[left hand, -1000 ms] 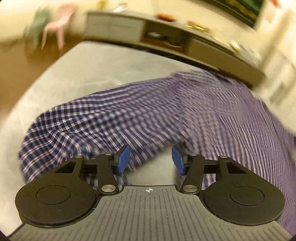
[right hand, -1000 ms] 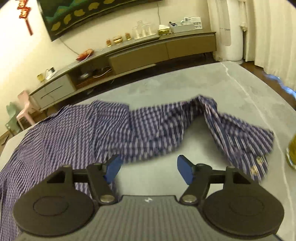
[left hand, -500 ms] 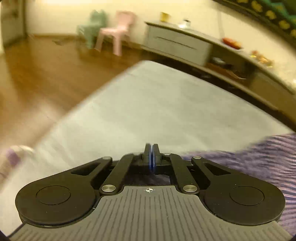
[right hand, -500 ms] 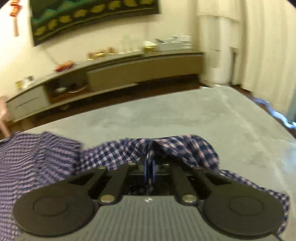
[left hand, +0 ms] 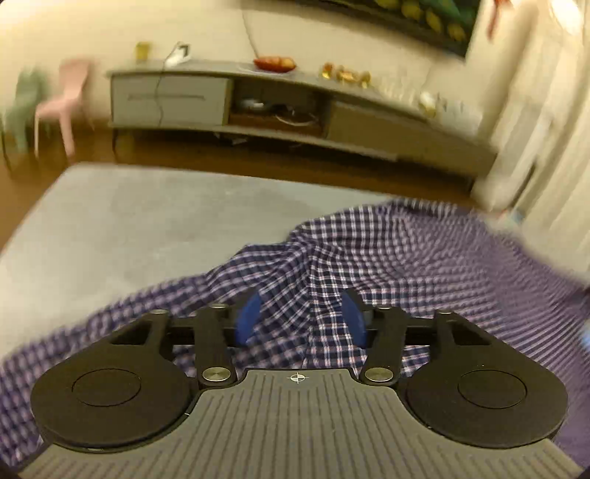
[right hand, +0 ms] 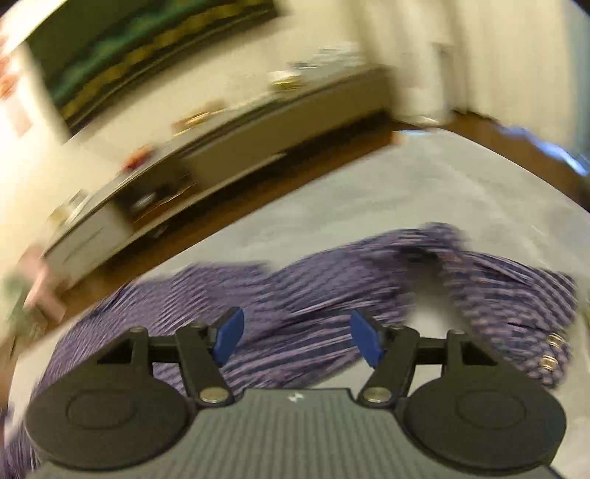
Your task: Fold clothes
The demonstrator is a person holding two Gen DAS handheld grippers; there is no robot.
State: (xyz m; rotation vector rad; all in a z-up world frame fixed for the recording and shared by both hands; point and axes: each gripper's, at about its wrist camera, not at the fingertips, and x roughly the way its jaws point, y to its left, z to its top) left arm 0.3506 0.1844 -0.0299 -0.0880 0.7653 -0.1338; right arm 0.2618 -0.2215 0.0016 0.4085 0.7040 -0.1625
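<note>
Living room with a grey desk before a long low cabinet. Left gripper, jaws opening, nothing pinched, hovers over a raised fold of the checked shirt. Right gripper, jaws likewise opening and empty, hangs above the shirt, which lies spread across the desk; sleeve cuff with buttons at right.

A long low media console spans the cream wall at twelve o'clock, its top cluttered with small items. A dark painting hangs at one o'clock. A pink chair stands at ten o'clock on the brown wooden floor. Pale curtains hang at two o'clock.
</note>
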